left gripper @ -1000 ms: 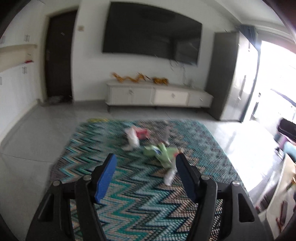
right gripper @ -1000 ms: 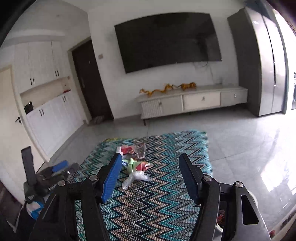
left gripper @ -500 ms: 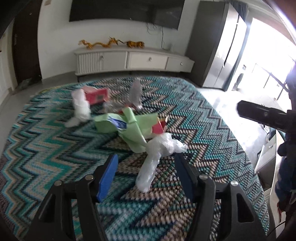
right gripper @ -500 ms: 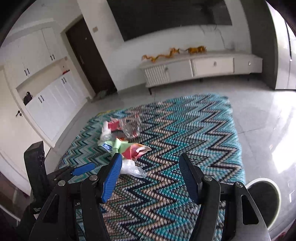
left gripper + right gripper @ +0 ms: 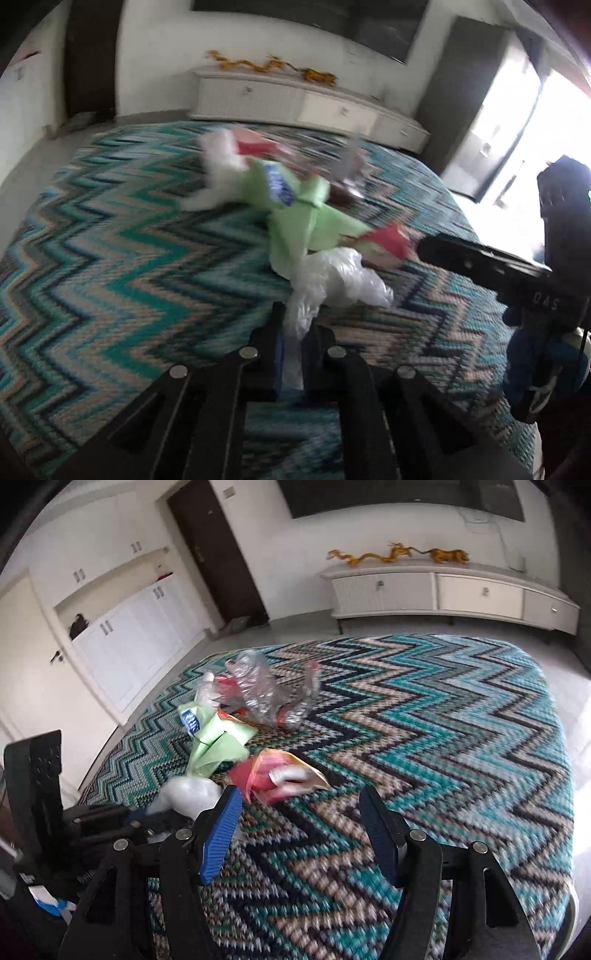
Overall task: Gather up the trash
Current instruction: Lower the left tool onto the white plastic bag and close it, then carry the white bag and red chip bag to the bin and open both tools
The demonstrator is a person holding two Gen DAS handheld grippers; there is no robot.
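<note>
A pile of trash lies on the zigzag rug (image 5: 110,277). My left gripper (image 5: 295,326) is shut on the tail of a clear plastic bag (image 5: 336,280), also seen as a white lump (image 5: 188,794) in the right wrist view. Behind it lie a green paper wrapper (image 5: 306,218), a red wrapper (image 5: 388,240) and a white bag (image 5: 221,162). My right gripper (image 5: 299,794) is open and its jaws are opening. The red and orange wrapper (image 5: 280,775) lies just beyond its fingertips, untouched. A crushed clear bottle (image 5: 258,690) lies farther back.
A white TV cabinet (image 5: 443,590) stands against the far wall, with white cupboards (image 5: 129,638) and a dark door (image 5: 218,554) to the left. Pale tile floor (image 5: 576,701) surrounds the rug. A round container's pale rim (image 5: 571,912) shows at the lower right edge.
Both grippers have come down and forward to the trash pile. The left jaws have shut on the clear plastic bag. The right jaws stay wide apart.
</note>
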